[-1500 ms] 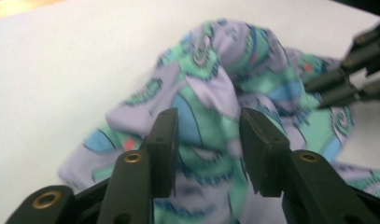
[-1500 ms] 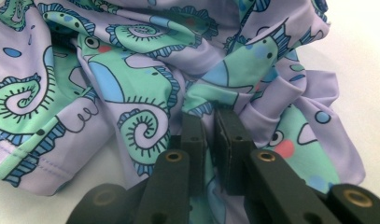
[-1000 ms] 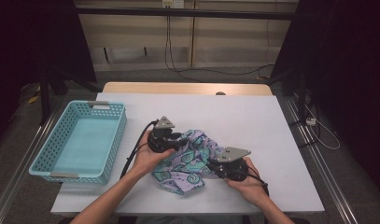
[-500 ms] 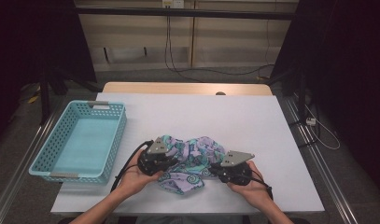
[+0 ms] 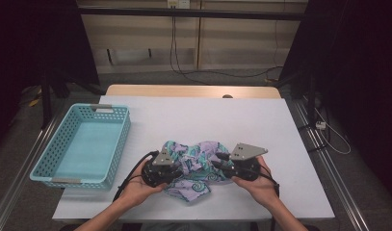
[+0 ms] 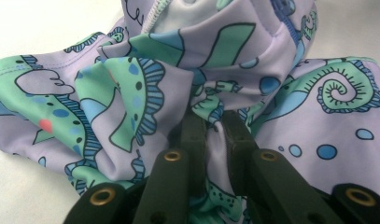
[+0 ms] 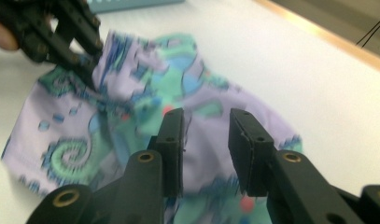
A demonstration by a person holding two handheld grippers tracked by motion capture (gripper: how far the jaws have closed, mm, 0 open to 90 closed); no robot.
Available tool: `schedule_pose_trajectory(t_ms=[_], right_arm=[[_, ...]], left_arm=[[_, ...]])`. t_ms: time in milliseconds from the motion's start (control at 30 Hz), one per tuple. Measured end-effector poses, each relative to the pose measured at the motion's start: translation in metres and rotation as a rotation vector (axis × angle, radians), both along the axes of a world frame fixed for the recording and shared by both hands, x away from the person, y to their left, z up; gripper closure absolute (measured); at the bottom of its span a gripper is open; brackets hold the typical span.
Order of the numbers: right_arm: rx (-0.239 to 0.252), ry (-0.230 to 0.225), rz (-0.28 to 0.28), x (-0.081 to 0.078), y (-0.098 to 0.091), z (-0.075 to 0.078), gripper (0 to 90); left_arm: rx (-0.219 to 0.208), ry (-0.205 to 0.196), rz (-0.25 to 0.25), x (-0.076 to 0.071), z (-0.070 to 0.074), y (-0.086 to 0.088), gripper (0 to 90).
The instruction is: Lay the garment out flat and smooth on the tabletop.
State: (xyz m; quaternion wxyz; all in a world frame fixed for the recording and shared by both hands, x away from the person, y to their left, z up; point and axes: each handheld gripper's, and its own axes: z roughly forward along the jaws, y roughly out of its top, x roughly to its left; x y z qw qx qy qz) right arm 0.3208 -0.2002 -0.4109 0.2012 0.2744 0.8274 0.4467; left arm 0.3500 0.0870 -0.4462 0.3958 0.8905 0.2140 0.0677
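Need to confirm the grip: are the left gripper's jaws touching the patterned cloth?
Touching. In the left gripper view, the left gripper has its jaws pinching a fold of patterned cloth.

the left gripper (image 6: 213, 123) has its two black jaws nearly together, pinching a bunched fold of the lilac patterned cloth (image 6: 131, 88). the cloth, printed with green and blue swirls, lies crumpled on what seems a white table (image 6: 43, 28).
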Motion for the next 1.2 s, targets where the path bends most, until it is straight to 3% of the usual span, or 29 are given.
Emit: schedule_pose_trajectory(t_ms=[200, 267, 333, 500, 633, 700, 767, 933, 1200], right_arm=[[0.004, -0.009, 0.026, 0.020, 0.017, 0.008, 56.1], [0.003, 0.017, 0.075, 0.029, 0.026, 0.007, 46.2], [0.005, 0.054, 0.100, 0.035, 0.032, 0.003, 42.4], [-0.026, 0.089, 0.066, 0.034, 0.026, -0.006, 31.5], [-0.011, 0.078, 0.017, 0.029, 0.010, -0.008, 27.3], [0.007, 0.092, -0.001, 0.028, 0.003, -0.010, 27.0], [0.014, 0.113, -0.014, 0.029, -0.001, -0.014, 26.4], [0.002, 0.163, -0.019, 0.031, 0.001, -0.025, 25.7], [-0.011, 0.173, -0.021, 0.030, 0.005, -0.030, 27.2]], left_arm=[[-0.012, 0.007, 0.009, 0.003, 0.000, 0.001, 78.1], [-0.012, 0.006, 0.015, 0.003, 0.000, 0.002, 76.8], [-0.016, 0.009, 0.020, 0.004, 0.001, 0.003, 75.4], [-0.037, 0.014, 0.039, 0.006, 0.005, 0.008, 68.8], [-0.077, 0.016, 0.060, 0.008, 0.011, 0.013, 61.9], [-0.081, 0.013, 0.065, 0.008, 0.013, 0.015, 59.3], [-0.117, 0.003, 0.079, 0.010, 0.018, 0.019, 57.8], [-0.143, -0.001, 0.119, 0.016, 0.022, 0.024, 53.7], [-0.198, -0.033, 0.192, 0.032, 0.034, 0.022, 50.4]])
